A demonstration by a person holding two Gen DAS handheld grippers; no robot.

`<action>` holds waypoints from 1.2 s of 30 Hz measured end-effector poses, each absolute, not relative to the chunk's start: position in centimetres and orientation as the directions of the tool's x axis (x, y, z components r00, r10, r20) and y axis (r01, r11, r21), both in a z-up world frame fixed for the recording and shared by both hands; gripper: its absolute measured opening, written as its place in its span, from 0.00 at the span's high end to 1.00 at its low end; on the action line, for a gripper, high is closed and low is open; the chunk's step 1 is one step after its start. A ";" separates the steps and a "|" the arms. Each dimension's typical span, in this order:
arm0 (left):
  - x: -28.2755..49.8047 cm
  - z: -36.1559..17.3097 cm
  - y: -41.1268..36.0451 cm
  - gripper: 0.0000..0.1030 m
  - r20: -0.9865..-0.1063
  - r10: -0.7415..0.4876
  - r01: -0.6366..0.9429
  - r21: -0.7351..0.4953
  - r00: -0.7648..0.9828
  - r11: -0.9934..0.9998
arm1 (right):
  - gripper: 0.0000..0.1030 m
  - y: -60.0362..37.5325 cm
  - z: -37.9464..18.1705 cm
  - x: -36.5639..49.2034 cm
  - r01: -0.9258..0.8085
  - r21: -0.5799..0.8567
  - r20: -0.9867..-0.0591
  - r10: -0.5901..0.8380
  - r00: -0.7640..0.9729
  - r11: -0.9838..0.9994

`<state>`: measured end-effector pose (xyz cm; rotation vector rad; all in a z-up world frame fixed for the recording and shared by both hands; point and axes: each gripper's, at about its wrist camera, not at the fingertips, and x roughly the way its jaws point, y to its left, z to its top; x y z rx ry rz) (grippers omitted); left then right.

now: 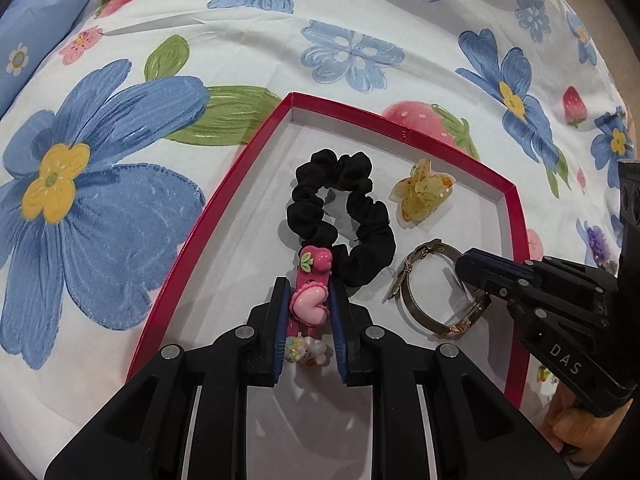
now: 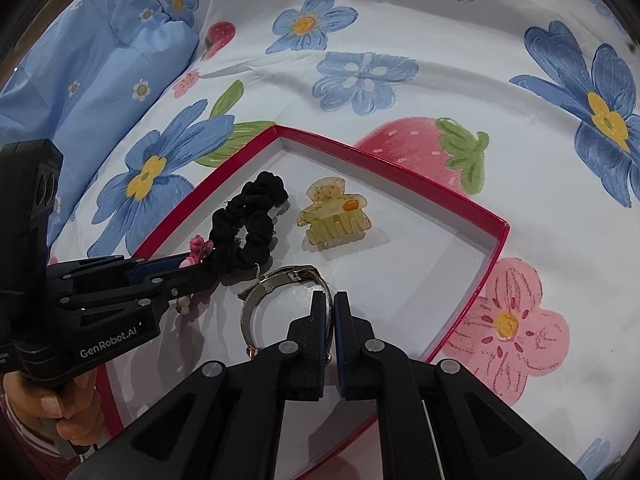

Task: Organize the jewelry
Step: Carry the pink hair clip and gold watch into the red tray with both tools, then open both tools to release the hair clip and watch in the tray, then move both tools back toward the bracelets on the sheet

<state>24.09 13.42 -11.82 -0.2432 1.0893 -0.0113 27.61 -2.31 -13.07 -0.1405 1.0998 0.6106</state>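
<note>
**Two pieces gripped inside the red-walled tray**

A shallow cardboard tray with red walls and a white floor (image 1: 236,168) is seen resting on a bedsheet printed with blue flowers and strawberries (image 1: 360,52). Four items are found within it.

The left gripper (image 1: 310,292) is observed clamped on a long pink hair clip decorated with a moulded heart, a small leaf and pale charms (image 1: 311,300). The clip runs lengthwise between the blue-padded fingers, its far end projecting beyond the fingertips and its charm end lying back toward the gripper body. Whether the clip rests on the tray floor cannot be told.

Just beyond that projecting end, and touching it, a black gathered-fabric scrunchie (image 1: 340,216) is noted lying flat in a loose loop.

The right gripper (image 2: 331,316) is seen nearly closed, its pads pinching the band of a metal wristwatch with a mesh strap and rose-gold fittings (image 2: 276,284). The strap curves out to the left of and ahead of the fingertips, with the clasp at the far side. From the left camera the watch's clear face is seen beneath the fingertips.

Ahead of the right gripper, well clear of it, a translucent yellow claw clip with orange flecks (image 2: 334,216) is recorded on the tray floor, to the right of the scrunchie and apart from it.

A hand (image 2: 68,412) is seen on the left gripper's handle.
</note>
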 end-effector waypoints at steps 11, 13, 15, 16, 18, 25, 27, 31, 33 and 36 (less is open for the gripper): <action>22.3 -10.2 13.9 0.56 -0.859 -0.128 -0.140 -0.224 0.495 0.965 | 0.75 -4.8 -10.3 26.0 -0.492 0.283 -0.807 0.481 0.341 0.824; 21.7 -9.6 13.8 0.53 -0.851 -0.130 -0.144 -0.233 0.509 0.962 | 0.72 -5.6 -9.6 25.2 -0.485 0.292 -0.795 0.491 0.356 0.824; 20.9 -8.8 13.6 0.52 -0.838 -0.141 -0.140 -0.250 0.527 0.958 | 0.71 -6.9 -8.9 24.3 -0.473 0.306 -0.780 0.502 0.373 0.826; 20.5 -8.5 13.3 0.51 -0.833 -0.147 -0.137 -0.256 0.533 0.957 | 0.69 -7.5 -8.6 23.8 -0.466 0.310 -0.774 0.505 0.383 0.829; 19.7 -7.8 12.7 0.51 -0.823 -0.158 -0.128 -0.268 0.545 0.955 | 0.68 -8.6 -8.1 23.1 -0.453 0.314 -0.766 0.505 0.399 0.835; 17.0 -6.0 10.0 0.46 -0.796 -0.198 -0.083 -0.296 0.572 0.952 | 0.60 -13.4 -6.2 20.0 -0.394 0.330 -0.733 0.496 0.465 0.858; 16.3 -5.7 8.9 0.45 -0.791 -0.220 -0.065 -0.310 0.572 0.948 | 0.60 -14.9 -5.8 19.1 -0.378 0.333 -0.725 0.491 0.483 0.864; 15.2 -5.5 6.4 0.44 -0.790 -0.252 -0.017 -0.314 0.559 0.949 | 0.59 -17.9 -5.3 17.5 -0.333 0.339 -0.716 0.471 0.516 0.880; 14.8 -5.5 5.0 0.44 -0.793 -0.265 0.009 -0.312 0.548 0.950 | 0.59 -19.6 -5.2 16.5 -0.306 0.332 -0.718 0.450 0.532 0.892; 14.4 -5.5 3.3 0.44 -0.793 -0.287 0.048 -0.312 0.537 0.949 | 0.59 -22.1 -5.1 15.2 -0.264 0.330 -0.719 0.422 0.552 0.906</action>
